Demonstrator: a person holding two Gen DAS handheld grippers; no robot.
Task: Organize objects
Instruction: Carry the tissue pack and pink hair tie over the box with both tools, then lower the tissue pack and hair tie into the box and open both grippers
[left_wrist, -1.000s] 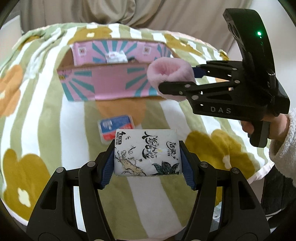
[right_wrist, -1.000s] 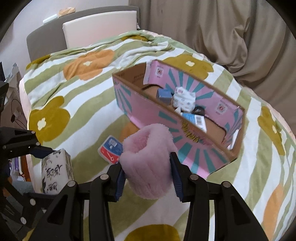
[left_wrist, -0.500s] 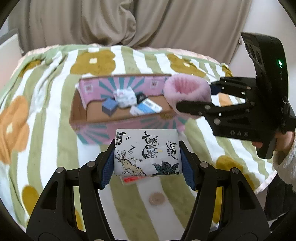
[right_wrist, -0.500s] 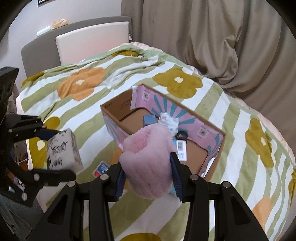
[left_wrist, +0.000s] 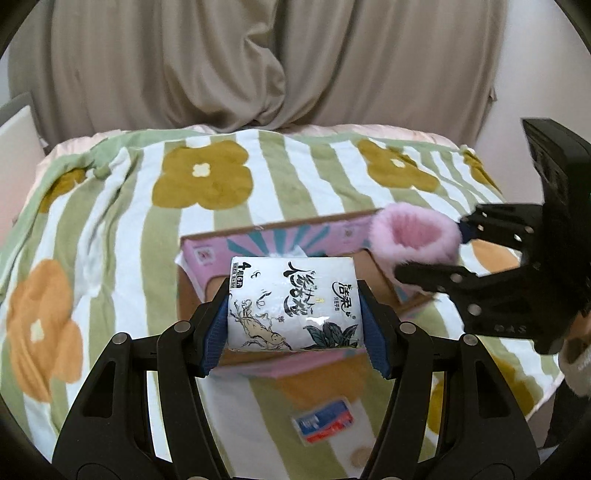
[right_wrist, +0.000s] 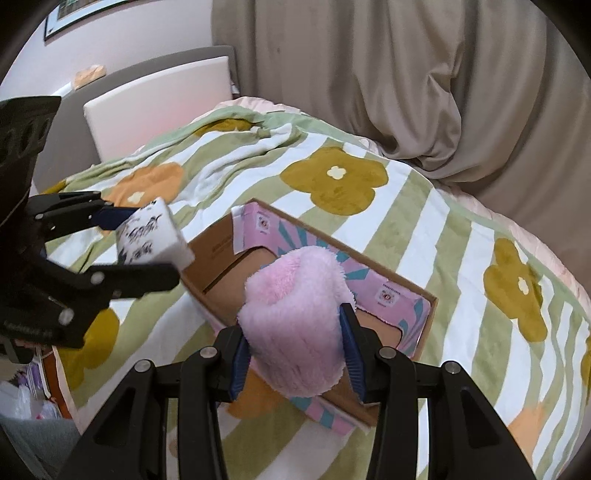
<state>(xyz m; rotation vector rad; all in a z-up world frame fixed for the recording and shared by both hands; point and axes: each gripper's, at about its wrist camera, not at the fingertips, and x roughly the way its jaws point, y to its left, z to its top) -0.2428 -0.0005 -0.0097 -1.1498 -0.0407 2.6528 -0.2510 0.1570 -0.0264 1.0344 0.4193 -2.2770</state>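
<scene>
My left gripper (left_wrist: 293, 325) is shut on a white tissue pack (left_wrist: 293, 302) printed with black script and leaves. It hangs over the near left part of the pink cardboard box (left_wrist: 207, 251). My right gripper (right_wrist: 295, 347) is shut on a fluffy pink cuff (right_wrist: 295, 325), held above the same box (right_wrist: 391, 295). In the left wrist view the cuff (left_wrist: 415, 240) sits over the box's right end. In the right wrist view the tissue pack (right_wrist: 151, 236) hovers at the box's left end. The box contents are mostly hidden behind both held items.
The box lies on a bed under a green-and-white striped blanket with flower prints (left_wrist: 203, 177). A small red-and-blue packet (left_wrist: 323, 421) and a coin-like disc (left_wrist: 360, 459) lie on the blanket in front of the box. Beige curtains (right_wrist: 406, 74) hang behind; a headboard (right_wrist: 159, 99) stands at the left.
Both grippers rose and advanced over the box with their loads. The red-and-blue packet slid from beside the tissue pack to below it. The box now lies beneath both held items.
</scene>
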